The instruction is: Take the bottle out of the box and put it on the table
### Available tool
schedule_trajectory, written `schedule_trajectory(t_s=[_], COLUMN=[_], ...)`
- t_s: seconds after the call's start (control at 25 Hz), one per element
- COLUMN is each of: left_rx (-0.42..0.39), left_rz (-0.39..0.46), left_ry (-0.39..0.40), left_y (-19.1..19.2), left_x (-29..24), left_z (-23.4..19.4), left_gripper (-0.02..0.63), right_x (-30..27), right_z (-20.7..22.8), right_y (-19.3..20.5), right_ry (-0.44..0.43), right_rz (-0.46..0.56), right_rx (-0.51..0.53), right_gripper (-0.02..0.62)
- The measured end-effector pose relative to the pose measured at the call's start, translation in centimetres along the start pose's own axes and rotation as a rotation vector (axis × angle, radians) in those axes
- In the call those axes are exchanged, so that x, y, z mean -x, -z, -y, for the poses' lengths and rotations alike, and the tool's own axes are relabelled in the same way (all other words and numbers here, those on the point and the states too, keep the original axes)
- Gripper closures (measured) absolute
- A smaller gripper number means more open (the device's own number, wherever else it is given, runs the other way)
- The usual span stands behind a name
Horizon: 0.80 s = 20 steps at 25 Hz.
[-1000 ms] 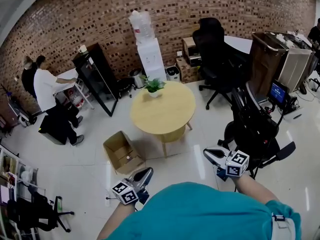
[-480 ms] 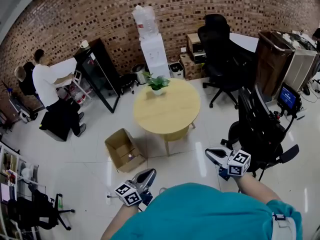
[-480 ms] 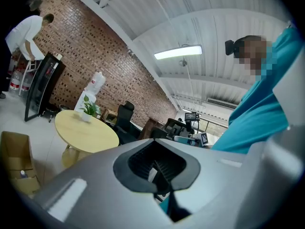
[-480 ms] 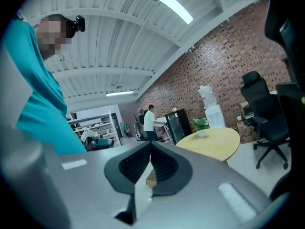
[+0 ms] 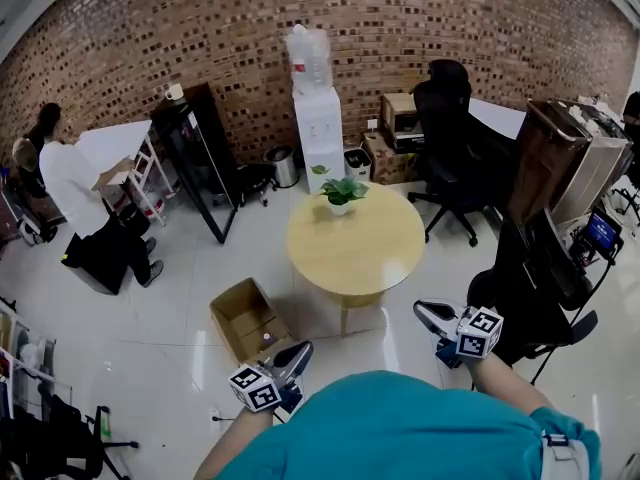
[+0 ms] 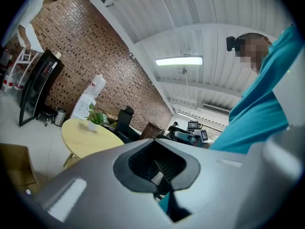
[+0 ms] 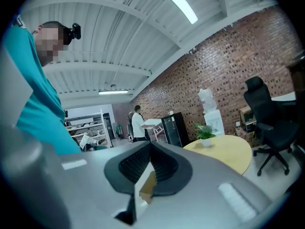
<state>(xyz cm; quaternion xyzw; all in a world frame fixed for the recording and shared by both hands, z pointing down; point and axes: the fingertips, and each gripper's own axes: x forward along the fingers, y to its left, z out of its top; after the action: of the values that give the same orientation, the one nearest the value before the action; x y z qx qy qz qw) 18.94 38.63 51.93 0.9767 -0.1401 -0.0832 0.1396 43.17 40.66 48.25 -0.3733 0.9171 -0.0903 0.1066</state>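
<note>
Bottle (image 5: 266,337) sits in the box (image 5: 240,313), near the box's right corner. It is small and only a pale top shows. The box is open and on the floor (image 5: 180,298), just left of the round desk (image 5: 370,258) and apart from it. The desk carries only a potted plant (image 5: 341,192) at its far edge.

Left gripper (image 5: 297,350) is held low in front of the person's teal shirt (image 5: 400,423), just beside the box's near right corner but not touching it. In the left gripper view its jaws are pressed together with nothing pinched between them.

Right gripper (image 5: 425,310) is held at the same level, by the desk's near right side, over the floor. Its jaws are pressed together too and hold nothing; the cardboard seen in their gap is the box behind.

Both grippers point roughly level toward the desk. A water dispenser (image 5: 318,128) stands at the brick wall behind. Another person (image 5: 75,183) stands far left.
</note>
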Motion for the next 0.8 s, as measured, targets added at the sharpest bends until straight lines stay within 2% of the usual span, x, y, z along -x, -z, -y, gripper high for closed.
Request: schedule_trajectory(t_s=[0.24,0.36,0.56,0.8], left_rx=[0.009,0.005,-0.007,-0.026], left_rz=[0.003,0.005,-0.013,0.008], left_ry=[-0.016,-0.027,-0.077,-0.214], left_y=[-1.4,-1.3,0.0,2.3], left_x=[2.0,1.7,-0.3,-5.5], left_z=[-5.1,-6.8,-9.9,-13.5], left_gripper=[0.606,0.606,0.606,0.606], right_x=[-5.7,-7.3,-9.5,-10.6], right_z=[1.1,3.0,8.4,17.7], right_y=[0.5,1.1,2.0,3.9], right_ry=[-0.002,-0.01,-0.056,-0.184], right_rz=[-0.017,-0.026,-0.023,-0.043], right_rx=[-0.01,-0.026,-0.052,-0.075], right_gripper=[0.591,0.591,0.591,0.591])
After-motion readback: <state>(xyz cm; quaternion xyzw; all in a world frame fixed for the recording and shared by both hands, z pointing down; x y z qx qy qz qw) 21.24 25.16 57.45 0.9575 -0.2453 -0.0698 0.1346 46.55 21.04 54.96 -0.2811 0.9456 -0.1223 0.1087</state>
